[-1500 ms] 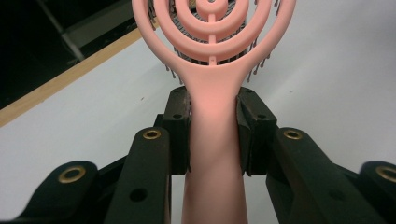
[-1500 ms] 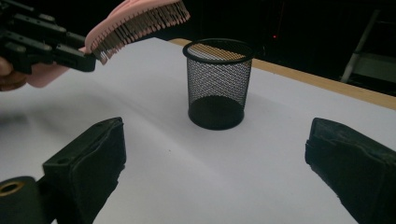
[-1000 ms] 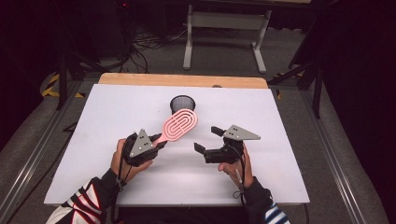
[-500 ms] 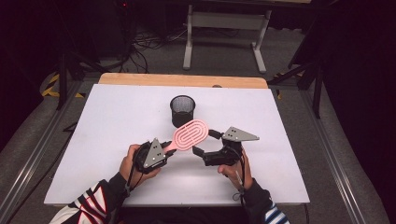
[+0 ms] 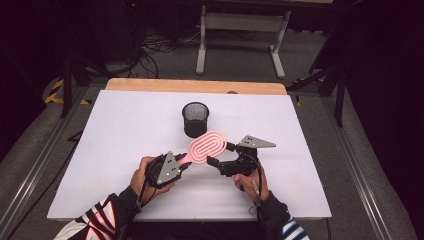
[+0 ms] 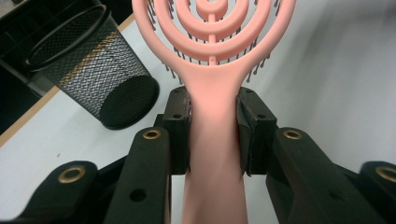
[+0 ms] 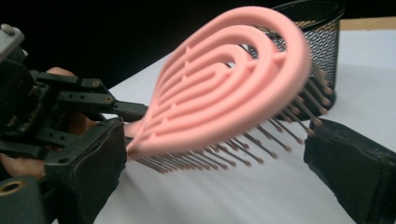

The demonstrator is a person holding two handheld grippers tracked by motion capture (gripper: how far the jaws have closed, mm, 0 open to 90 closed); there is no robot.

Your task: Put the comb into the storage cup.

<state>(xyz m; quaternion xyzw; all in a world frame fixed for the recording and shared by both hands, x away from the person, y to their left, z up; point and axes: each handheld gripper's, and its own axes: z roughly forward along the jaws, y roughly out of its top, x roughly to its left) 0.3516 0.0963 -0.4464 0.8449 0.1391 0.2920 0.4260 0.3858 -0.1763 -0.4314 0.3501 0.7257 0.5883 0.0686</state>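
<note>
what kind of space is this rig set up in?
Probably a lab or data-collection workspace, not a home. A white-topped table stands on a grey floor with loose cables and a metal stand behind it, the surroundings dark. On the table are staged props: a black mesh cup and a pink hairbrush.

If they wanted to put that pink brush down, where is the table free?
The white table is bare left of the black mesh cup, and on the right side beyond the right gripper. It is crowded at the middle front, where the left gripper holds the pink vented hairbrush.
</note>
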